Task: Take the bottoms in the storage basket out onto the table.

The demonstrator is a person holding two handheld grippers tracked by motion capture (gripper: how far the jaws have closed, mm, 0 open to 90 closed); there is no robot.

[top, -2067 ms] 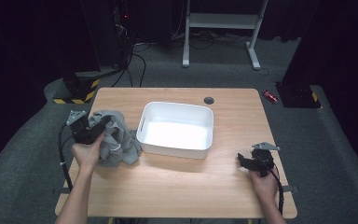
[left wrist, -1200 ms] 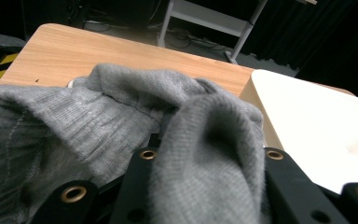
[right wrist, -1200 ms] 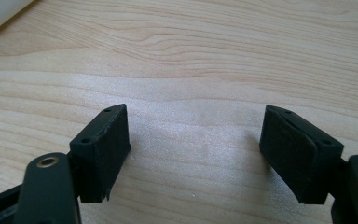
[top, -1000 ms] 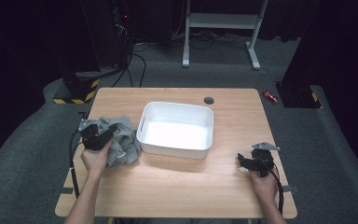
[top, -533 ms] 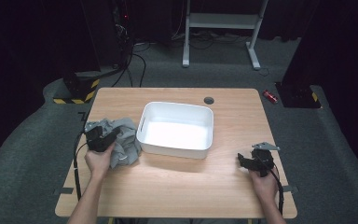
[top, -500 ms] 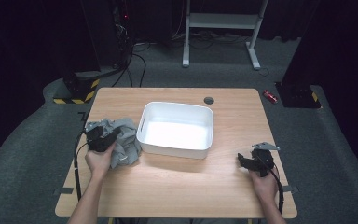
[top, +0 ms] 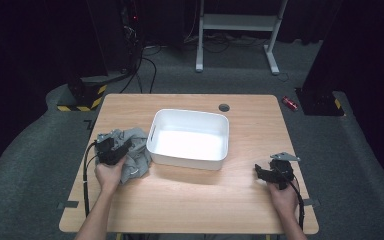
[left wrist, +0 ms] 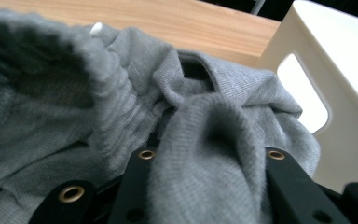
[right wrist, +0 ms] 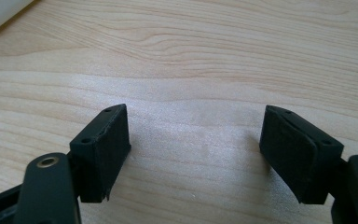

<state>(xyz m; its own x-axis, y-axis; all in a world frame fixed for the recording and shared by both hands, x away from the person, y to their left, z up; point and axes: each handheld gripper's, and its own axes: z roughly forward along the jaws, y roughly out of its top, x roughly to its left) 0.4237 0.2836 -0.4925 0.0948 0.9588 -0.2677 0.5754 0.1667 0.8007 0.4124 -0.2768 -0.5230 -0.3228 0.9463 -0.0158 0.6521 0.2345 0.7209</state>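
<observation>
A crumpled grey garment (top: 136,156) lies bunched on the wooden table (top: 190,200), against the left side of a white bin (top: 190,114). My left gripper (top: 122,149) sits on top of it, shut on a fold of the grey garment (left wrist: 74,107). In the left gripper view the fold bulges up between the two black jaws of the left gripper (left wrist: 205,156), and the white bin (left wrist: 340,93) with its handle slot stands close on the right. My right gripper (top: 260,172) rests near the table's right front, and the right gripper (right wrist: 196,140) stands open over bare wood.
The white bin looks empty inside. A small round black grommet (top: 224,107) sits at the table's far edge. On the floor lie a red object (top: 290,103), a yellow-black striped base (top: 80,100) and cables. A white frame (top: 240,22) stands behind.
My left hand has come down and toward the near side with the garment, which has settled lower beside the bin. The right hand has stayed still.
</observation>
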